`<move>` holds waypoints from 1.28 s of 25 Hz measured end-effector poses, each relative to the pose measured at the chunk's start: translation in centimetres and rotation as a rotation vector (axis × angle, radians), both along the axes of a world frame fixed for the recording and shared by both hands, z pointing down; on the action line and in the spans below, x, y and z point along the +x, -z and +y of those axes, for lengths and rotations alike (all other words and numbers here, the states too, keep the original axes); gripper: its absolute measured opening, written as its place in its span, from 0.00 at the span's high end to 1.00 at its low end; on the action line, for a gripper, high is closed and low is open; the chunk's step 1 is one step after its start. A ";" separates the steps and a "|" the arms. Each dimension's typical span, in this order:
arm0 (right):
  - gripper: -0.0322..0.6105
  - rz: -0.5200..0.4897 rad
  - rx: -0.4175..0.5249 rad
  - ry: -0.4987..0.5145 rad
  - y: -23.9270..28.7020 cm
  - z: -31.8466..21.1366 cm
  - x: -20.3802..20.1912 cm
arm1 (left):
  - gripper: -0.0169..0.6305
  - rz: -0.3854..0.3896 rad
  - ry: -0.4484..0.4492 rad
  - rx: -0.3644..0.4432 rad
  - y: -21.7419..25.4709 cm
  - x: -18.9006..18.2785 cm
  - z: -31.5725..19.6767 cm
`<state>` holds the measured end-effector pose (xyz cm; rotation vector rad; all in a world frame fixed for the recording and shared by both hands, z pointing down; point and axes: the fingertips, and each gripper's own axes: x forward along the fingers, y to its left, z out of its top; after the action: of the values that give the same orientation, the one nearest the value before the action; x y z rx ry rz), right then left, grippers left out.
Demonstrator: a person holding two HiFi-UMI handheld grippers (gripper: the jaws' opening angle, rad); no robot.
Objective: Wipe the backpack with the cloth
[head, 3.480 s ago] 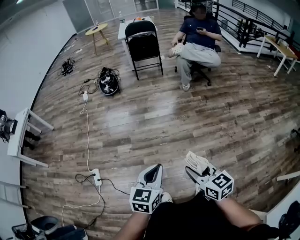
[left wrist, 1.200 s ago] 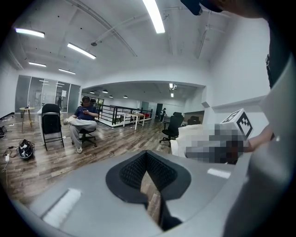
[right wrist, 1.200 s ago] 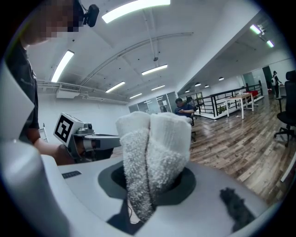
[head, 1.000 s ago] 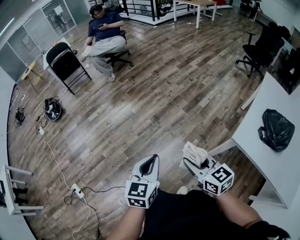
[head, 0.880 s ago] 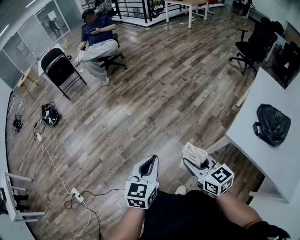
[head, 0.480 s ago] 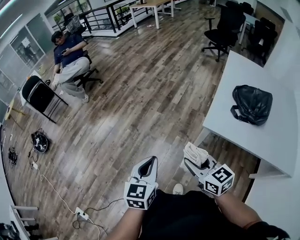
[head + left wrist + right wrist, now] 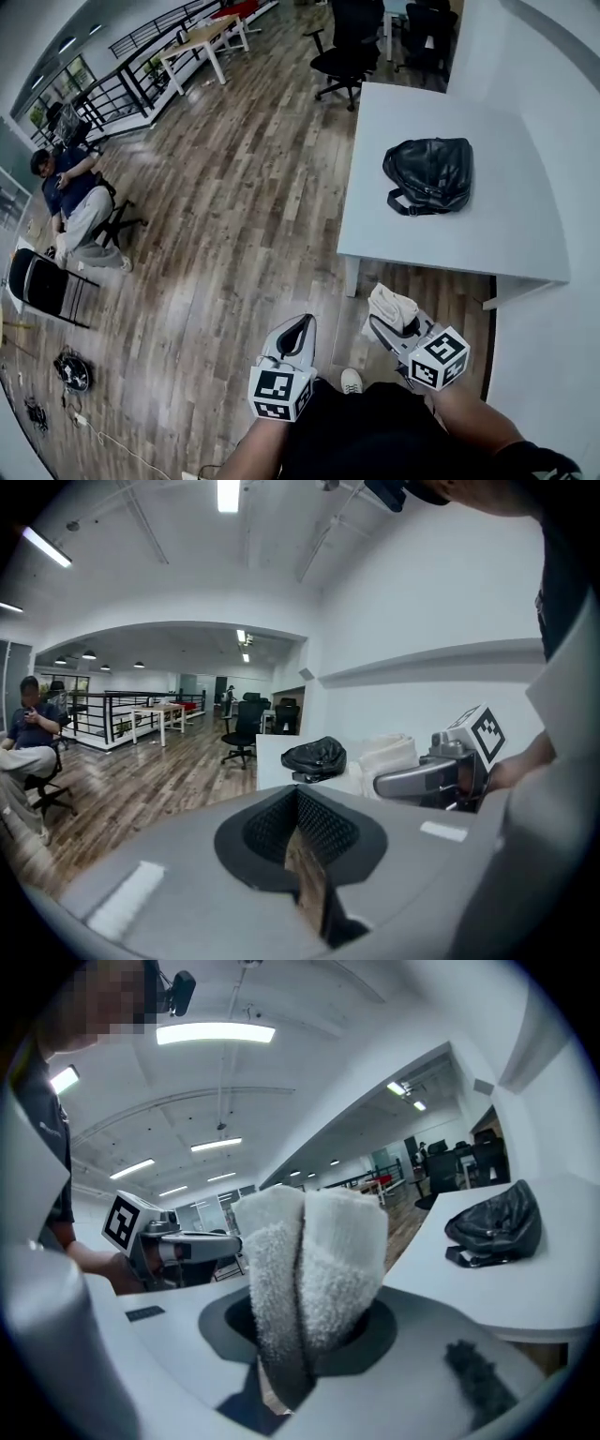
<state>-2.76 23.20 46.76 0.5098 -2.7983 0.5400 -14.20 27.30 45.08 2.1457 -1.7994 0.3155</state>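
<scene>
The right gripper (image 7: 395,324) holds a folded white cloth (image 7: 391,304). Its fingers are closed on the cloth's lower part, and the folds stand up above them, as the right gripper view shows (image 7: 309,1260). The left gripper (image 7: 301,325) holds nothing. Its fingers (image 7: 264,832) are drawn together, with only a thin slit between the dark pads. Both grippers are held low in front of the person, side by side and apart, over the wood floor (image 7: 234,206).

The black backpack (image 7: 430,174) lies on a white counter (image 7: 450,239), ahead and to the right of the grippers and well apart from them. It rests flat, with a strap at its near edge. The cloth does not touch it. The left gripper view shows the backpack (image 7: 314,757) on the counter beyond the cloth-holding gripper. The right gripper view shows it to the right of the cloth (image 7: 495,1223).

Far to the left a seated person (image 7: 73,202) is on a chair, with a black folding chair (image 7: 37,283) nearby. Black office chairs (image 7: 342,52) stand beyond the counter.
</scene>
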 end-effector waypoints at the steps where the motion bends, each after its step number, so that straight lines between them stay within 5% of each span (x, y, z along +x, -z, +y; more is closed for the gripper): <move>1: 0.79 0.002 -0.001 -0.028 0.1 -0.3 0.8 | 0.96 0.002 -0.023 0.002 0.2 0.6 -0.5; 12: 0.79 0.009 -0.029 -0.238 0.3 -2.7 6.7 | 0.96 0.017 -0.212 -0.034 0.0 5.5 -4.5; 32: 0.79 0.067 -0.035 -0.453 0.0 -12.7 8.4 | 0.96 0.055 -0.473 -0.045 -0.6 8.1 -17.5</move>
<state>5.68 10.50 46.73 1.1433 -2.6036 0.6423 -6.12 9.83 45.63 2.5002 -1.2240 0.3950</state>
